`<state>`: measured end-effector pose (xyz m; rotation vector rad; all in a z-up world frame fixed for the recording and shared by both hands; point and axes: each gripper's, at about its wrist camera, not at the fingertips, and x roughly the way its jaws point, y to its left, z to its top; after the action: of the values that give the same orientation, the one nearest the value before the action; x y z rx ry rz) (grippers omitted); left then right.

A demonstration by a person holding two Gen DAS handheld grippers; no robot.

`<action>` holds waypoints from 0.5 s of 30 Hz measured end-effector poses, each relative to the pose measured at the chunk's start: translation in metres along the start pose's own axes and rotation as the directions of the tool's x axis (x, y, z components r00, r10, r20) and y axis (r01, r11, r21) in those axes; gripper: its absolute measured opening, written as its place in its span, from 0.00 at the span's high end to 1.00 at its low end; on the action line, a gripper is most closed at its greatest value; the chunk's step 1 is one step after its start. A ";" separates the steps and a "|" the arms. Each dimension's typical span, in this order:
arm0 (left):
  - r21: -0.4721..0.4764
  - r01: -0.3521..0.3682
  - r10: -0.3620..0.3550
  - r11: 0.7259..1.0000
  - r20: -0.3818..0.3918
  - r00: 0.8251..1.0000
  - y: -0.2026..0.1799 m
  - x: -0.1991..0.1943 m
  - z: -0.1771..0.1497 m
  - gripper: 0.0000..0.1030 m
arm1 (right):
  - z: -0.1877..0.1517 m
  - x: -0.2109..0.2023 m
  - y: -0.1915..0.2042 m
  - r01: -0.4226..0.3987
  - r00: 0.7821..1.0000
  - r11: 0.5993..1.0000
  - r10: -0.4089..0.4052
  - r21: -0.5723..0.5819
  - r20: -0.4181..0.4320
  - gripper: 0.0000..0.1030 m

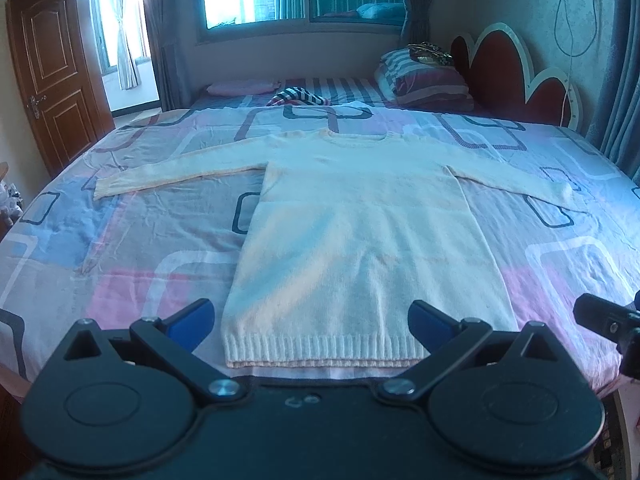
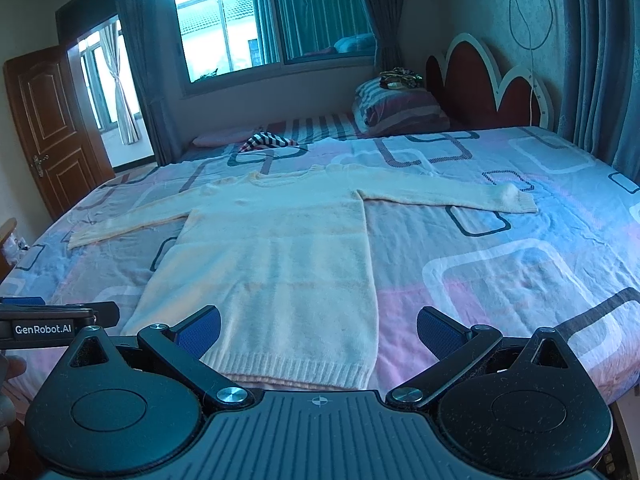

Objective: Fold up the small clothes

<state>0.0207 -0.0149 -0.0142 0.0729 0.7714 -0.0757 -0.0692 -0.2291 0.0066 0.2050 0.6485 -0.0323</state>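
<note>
The bed [image 1: 120,264] carries the cream knit sweater [image 1: 360,240] flat, sleeves spread, hem at the near edge. My left gripper [image 1: 312,320] and right gripper [image 2: 318,330] hang released above the hem. I judge the loose knit may bunch or drag crooked.

one sweater [image 1: 360,232], two tools [image 1: 312,324], one bed [image 1: 120,240]

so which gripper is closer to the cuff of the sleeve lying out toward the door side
Left. The left gripper hovers over the sweater hem, nearer that cuff. The right gripper sits off the hem's other corner, farther away.
</note>
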 end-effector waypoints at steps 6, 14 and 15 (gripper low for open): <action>-0.020 0.008 -0.008 1.000 -0.013 1.000 0.000 0.024 0.012 0.01 | 0.014 0.021 -0.023 0.038 0.999 0.999 -0.038 0.012 0.007 0.00; -0.022 0.013 -0.014 1.000 -0.022 1.000 -0.009 0.067 0.038 0.01 | 0.048 0.066 -0.074 0.053 0.999 0.994 -0.053 0.093 -0.008 0.00; -0.025 0.015 -0.016 1.000 -0.024 1.000 -0.010 0.073 0.042 0.01 | 0.052 0.071 -0.080 0.060 0.998 0.994 -0.060 0.094 -0.009 0.00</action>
<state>0.1010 -0.0322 -0.0354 0.0443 0.7966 -0.0802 0.0113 -0.3155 -0.0103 0.2765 0.6603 -0.1202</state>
